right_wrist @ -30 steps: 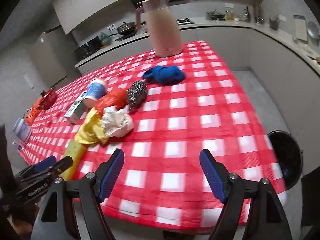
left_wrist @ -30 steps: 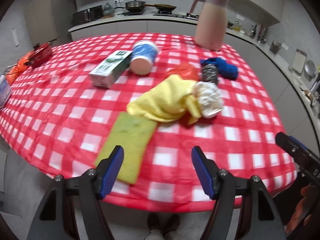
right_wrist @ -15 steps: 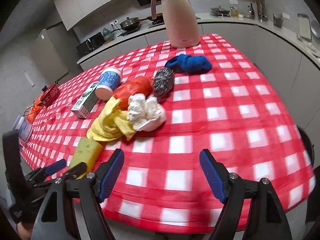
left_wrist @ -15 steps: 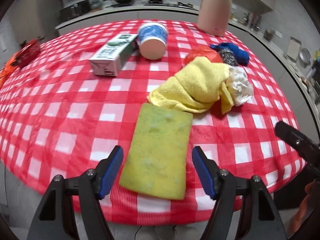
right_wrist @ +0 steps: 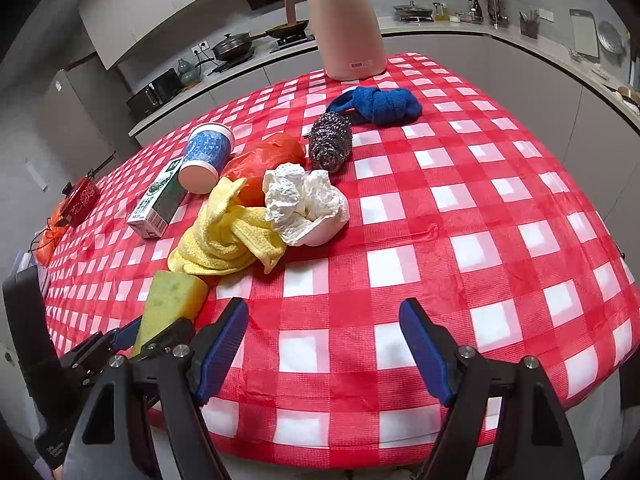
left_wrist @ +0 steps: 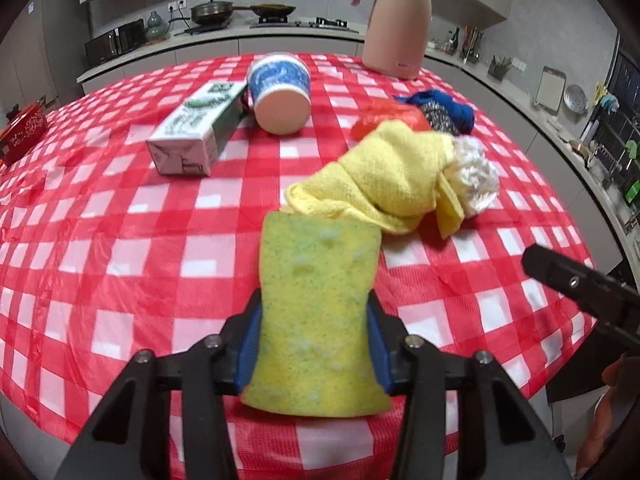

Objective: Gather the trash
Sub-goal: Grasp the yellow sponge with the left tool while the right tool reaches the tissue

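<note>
since a sec ago my left gripper has come fwd over the near edge of the counter and its jaws have just been closing; the yellow-green sponge that lay loose ahead of it is now between them, blue pads pressing on both long sides, so it's clamped. sponge lies flat at the near edge, its far end just touching the yellow cloth. my right gripper has also come in closer to the pile, jaws same width as before: wide, w/ nothing between them, only the red-and-white checked cloth below.

the trash, from the right wrist view: crumpled white paper towel sits against the yellow cloth's right side, red-orange plastic bag just behind both. steel scourer is beside the bag, and the blue rag is just behind the scourer, touching or nearly. blue paper cup lies on its side, base toward me, next to the green-and-white carton, also lying flat. pink thermos jug stands upright at the far end of the counter. a red pot is far off to the left, well apart from the pile. in the left wrist view one finger of my right gripper pokes in at the right edge, above the counter's corner.
</note>
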Motion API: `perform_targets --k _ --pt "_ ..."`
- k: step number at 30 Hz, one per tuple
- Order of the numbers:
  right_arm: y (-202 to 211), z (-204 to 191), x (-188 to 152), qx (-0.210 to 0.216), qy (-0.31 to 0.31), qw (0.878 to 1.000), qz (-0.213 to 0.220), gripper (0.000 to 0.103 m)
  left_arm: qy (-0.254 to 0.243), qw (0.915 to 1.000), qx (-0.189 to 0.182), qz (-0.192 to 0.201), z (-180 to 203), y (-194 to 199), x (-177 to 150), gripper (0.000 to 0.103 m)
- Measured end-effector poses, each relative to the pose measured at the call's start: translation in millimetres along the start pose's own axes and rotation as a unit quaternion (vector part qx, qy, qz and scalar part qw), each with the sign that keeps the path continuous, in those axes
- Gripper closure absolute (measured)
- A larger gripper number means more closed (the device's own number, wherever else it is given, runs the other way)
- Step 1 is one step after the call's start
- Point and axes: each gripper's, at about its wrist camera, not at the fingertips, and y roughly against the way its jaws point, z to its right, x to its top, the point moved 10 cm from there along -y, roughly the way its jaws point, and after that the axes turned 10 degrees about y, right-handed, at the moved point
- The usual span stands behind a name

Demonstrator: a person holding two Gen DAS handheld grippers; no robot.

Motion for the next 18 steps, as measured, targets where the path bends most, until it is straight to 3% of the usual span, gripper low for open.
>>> perform_targets --k 10,18 --pt "-4.5 -5.0 12.2 -0.017 -0.011 1.000 0.005 0.023 0.029 0.9986 -0.018 0.041 -19.9 16.3 40.5 0.057" --pt "-7.8 -9.2 20.8 -0.026 -0.014 1.000 0.006 0.023 0.026 0.9983 -0.032 0.041 -15.7 14.0 55.6 0.057"
